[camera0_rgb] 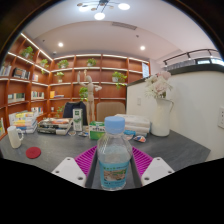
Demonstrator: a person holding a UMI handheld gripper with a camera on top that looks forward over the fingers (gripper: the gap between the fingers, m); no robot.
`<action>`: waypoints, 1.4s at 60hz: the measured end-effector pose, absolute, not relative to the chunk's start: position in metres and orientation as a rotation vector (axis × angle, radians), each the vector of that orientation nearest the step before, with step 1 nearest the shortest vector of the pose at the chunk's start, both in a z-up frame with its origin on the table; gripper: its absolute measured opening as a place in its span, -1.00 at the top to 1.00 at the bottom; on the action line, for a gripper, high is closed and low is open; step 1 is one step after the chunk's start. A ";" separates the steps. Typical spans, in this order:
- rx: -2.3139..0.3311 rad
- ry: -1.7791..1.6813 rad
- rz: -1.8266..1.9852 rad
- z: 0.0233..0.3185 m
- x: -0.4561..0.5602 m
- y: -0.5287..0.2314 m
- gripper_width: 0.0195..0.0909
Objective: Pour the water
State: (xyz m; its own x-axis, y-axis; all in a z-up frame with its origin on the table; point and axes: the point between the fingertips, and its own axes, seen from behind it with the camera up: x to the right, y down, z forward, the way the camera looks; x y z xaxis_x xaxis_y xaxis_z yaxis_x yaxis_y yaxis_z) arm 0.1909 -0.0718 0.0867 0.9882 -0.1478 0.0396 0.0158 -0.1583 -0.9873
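A clear plastic water bottle [113,165] with a blue cap [115,124] and a pale blue label stands upright between my fingers. My gripper [113,157] is shut on it, the pink pads [86,157] pressing on its left and right sides. The bottle's base is hidden below the fingers. The cap is on. A small white cup [15,137] stands on the grey table [50,150] far to the left, with a red lid [33,153] lying beside it.
Boxes and packets [55,125] crowd the table's far left. A green item [97,131] and white objects [136,127] lie beyond the bottle. A white vase of flowers [160,108] stands at the right. Wooden shelves [70,80] line the back wall.
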 end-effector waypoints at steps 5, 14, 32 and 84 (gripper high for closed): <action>-1.716 0.099 -0.126 0.085 0.190 -0.067 0.26; -1.714 0.075 -0.123 0.084 0.187 -0.066 0.67; -1.743 -0.004 -0.174 0.086 0.173 -0.069 0.75; -1.051 -1.471 -1.300 0.148 -0.192 0.013 0.75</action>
